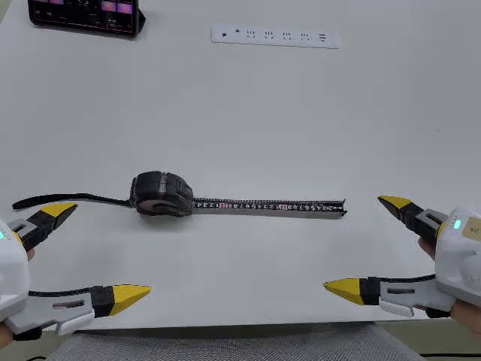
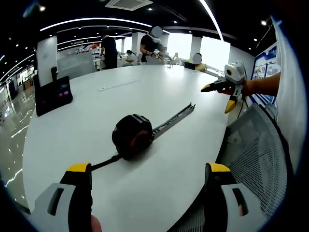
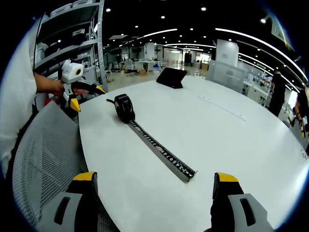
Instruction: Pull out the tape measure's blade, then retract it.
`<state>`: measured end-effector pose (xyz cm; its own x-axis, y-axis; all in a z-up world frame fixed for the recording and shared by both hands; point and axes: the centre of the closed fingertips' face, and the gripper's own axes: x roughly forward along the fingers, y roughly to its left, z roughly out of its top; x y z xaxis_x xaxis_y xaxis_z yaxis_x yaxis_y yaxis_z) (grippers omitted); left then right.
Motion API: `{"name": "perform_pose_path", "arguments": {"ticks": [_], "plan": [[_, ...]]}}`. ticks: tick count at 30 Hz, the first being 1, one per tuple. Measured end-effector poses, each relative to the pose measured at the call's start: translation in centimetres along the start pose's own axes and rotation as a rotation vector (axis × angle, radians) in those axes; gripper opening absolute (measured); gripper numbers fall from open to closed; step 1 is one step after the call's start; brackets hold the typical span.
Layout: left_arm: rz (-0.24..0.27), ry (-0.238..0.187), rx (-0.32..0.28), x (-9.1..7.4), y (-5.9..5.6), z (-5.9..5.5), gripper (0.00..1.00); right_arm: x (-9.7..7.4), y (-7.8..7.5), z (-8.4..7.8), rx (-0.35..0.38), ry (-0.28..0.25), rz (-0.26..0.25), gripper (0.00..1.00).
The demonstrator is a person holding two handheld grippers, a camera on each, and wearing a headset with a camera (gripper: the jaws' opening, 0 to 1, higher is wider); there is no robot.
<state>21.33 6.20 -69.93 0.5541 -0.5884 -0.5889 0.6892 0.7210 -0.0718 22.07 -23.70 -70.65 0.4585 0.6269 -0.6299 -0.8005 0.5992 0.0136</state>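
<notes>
A black tape measure (image 1: 161, 194) lies on the white table, its blade (image 1: 269, 206) drawn out to the right and lying flat, its black wrist strap (image 1: 60, 199) trailing left. The case (image 2: 132, 137) and blade (image 2: 173, 118) lie ahead of my left gripper (image 2: 147, 175), which is open and holds nothing. In the right gripper view the blade's end hook (image 3: 189, 174) lies just ahead of my right gripper (image 3: 153, 186), also open and holding nothing, with the case (image 3: 124, 107) farther off. In the head view the left gripper (image 1: 101, 252) is at the near left, the right gripper (image 1: 368, 244) at the near right.
A white power strip (image 1: 275, 35) and a dark tablet (image 1: 86, 15) lie at the table's far side. A mesh chair back (image 1: 225, 344) sits just below the table's near edge (image 1: 248, 325). Several people stand beyond the table's far end (image 2: 154, 43).
</notes>
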Motion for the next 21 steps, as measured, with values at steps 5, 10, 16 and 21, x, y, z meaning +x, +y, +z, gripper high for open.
{"name": "perform_pose_path", "arguments": {"ticks": [5, 10, 16, 21], "plan": [[-0.007, -0.005, -0.017, -0.1, -0.1, 0.0, 0.97, -0.4, 0.1, -0.1, 0.008, -0.002, -0.002, 0.99], [-0.014, -0.004, -0.024, -0.1, -0.2, 0.0, 0.98, -0.8, 0.1, -0.3, 0.023, -0.002, -0.002, 0.99], [-0.023, -0.007, -0.030, -0.2, -0.4, 0.0, 0.99, -1.1, 0.3, -0.4, 0.028, -0.002, -0.001, 0.99], [-0.019, -0.003, -0.030, -0.3, -0.3, -0.1, 0.99, -1.1, 0.3, -0.5, 0.026, 0.003, 0.000, 0.99]]}}
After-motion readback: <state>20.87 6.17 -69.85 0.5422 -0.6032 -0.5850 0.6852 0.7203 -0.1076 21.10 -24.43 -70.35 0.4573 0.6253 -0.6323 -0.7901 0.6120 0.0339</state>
